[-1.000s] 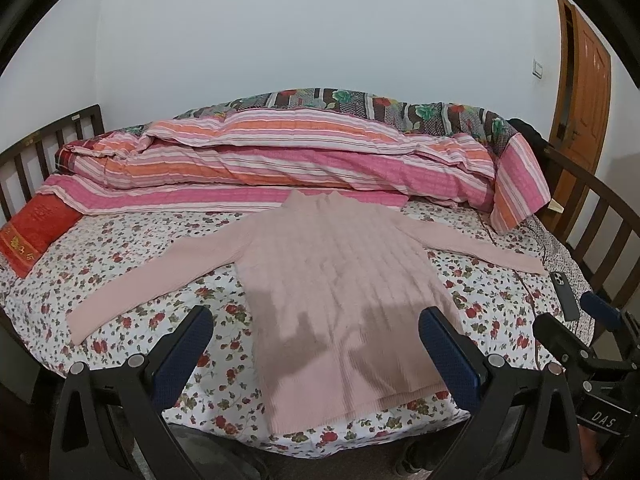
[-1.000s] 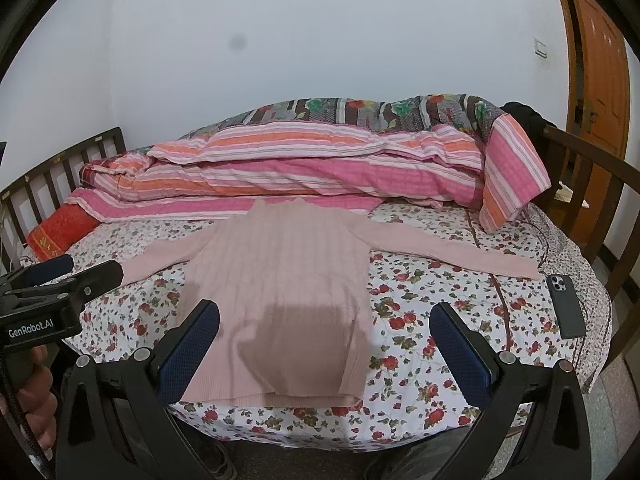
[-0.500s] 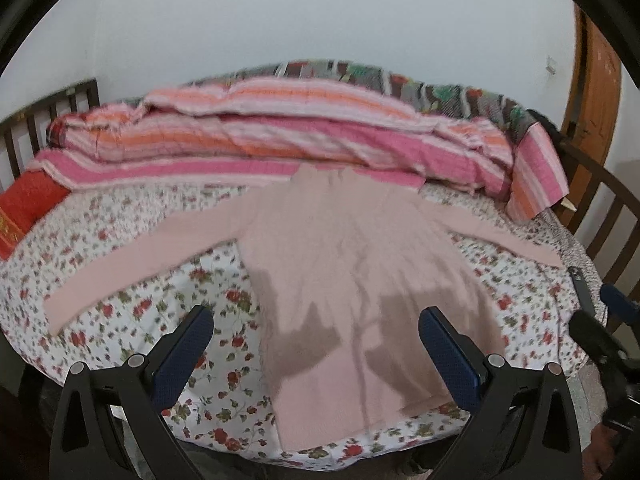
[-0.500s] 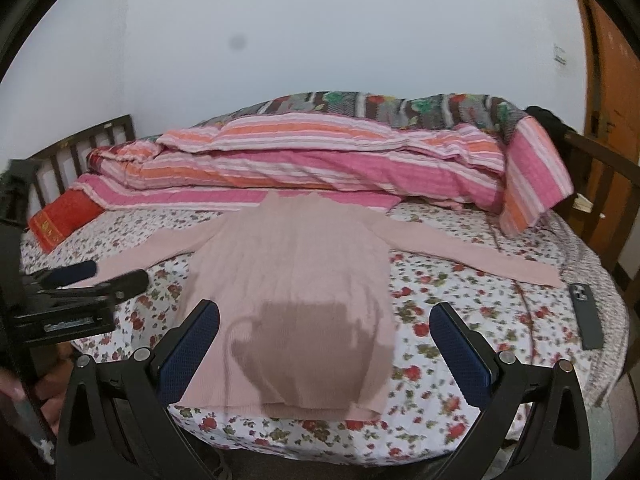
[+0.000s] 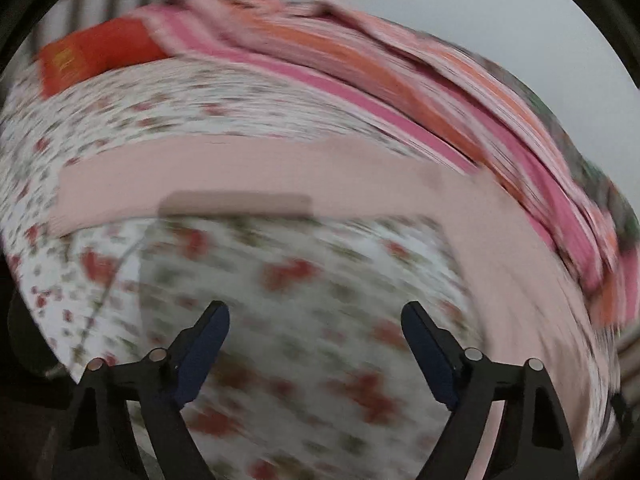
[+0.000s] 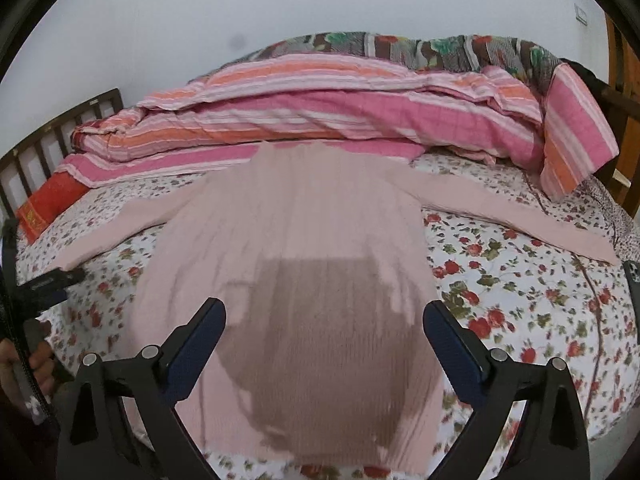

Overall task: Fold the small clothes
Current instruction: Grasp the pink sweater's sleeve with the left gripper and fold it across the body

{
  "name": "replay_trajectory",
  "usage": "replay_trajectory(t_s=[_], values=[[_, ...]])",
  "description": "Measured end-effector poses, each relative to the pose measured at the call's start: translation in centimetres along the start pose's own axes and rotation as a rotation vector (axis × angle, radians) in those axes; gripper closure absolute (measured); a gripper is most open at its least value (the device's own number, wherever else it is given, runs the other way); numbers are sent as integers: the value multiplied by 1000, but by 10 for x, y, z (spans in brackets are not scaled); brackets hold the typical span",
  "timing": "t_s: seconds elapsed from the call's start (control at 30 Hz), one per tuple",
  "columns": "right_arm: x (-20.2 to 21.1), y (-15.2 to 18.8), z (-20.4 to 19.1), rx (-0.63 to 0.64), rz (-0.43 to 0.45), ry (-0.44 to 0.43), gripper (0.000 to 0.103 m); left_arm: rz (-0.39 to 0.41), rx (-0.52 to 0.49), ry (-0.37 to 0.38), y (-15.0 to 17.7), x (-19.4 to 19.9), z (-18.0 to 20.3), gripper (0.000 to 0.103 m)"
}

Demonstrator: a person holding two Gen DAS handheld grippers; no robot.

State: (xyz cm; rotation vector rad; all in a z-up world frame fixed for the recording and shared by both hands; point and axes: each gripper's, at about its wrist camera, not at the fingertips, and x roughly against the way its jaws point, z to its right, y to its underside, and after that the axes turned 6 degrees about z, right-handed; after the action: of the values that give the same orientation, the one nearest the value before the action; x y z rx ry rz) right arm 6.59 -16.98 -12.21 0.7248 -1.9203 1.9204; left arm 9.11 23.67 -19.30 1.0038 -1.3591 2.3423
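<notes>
The right tool [image 6: 324, 344] stands wide, its two dark blue ribbed pads spread on black arms and holding nothing. It hovers over the lower body of the pink sweater [image 6: 304, 264], where a dark shadow falls across the knit. The sweater is a soft, vertically ribbed knit, lying flat on the bed with both long sleeves stretched out to the sides and its neck toward the quilt.

The left tool [image 5: 316, 344] is also wide and empty, poised above the floral sheet [image 5: 304, 288] near the sweater's outstretched sleeve [image 5: 240, 176], a long pale pink band. This view is badly smeared by motion, so finer detail cannot be read.

The sheet is white cotton printed with small red roses and green leaves. Along the far side lies a thick folded quilt [image 6: 320, 116] in pink, orange and white stripes, with a dark floral blanket [image 6: 432, 50] on top of it. A flat red cushion [image 6: 48, 200] with gold print rests at the left edge beside the dark wooden slatted bed rail [image 6: 56, 132]. A dark phone [image 6: 633, 280] lies on the sheet at the right edge.
</notes>
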Motion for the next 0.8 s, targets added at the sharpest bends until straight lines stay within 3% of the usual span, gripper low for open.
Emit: replay_trajectory(t_s=[0.17,0.4,0.47,0.53,0.6,0.8], values=[[-27,0,0,11,-21,4,7,42,143,-73,-22,-14,-63,26],[-56,-2,-4,-2,-65,4,7,98,295,-92,-42,-26,-120,43],[-62,-4,-4,-9,-65,1,7,120,289,-132,-47,-29,-123,50],[-67,-7,-4,-17,-62,-3,7,147,275,-197,-51,-31,-124,70],[-73,-12,-3,-25,-53,-6,7,168,259,-225,-54,-30,-122,95],[-79,-50,12,-48,4,6,7,225,156,-248,-81,-15,-85,96]])
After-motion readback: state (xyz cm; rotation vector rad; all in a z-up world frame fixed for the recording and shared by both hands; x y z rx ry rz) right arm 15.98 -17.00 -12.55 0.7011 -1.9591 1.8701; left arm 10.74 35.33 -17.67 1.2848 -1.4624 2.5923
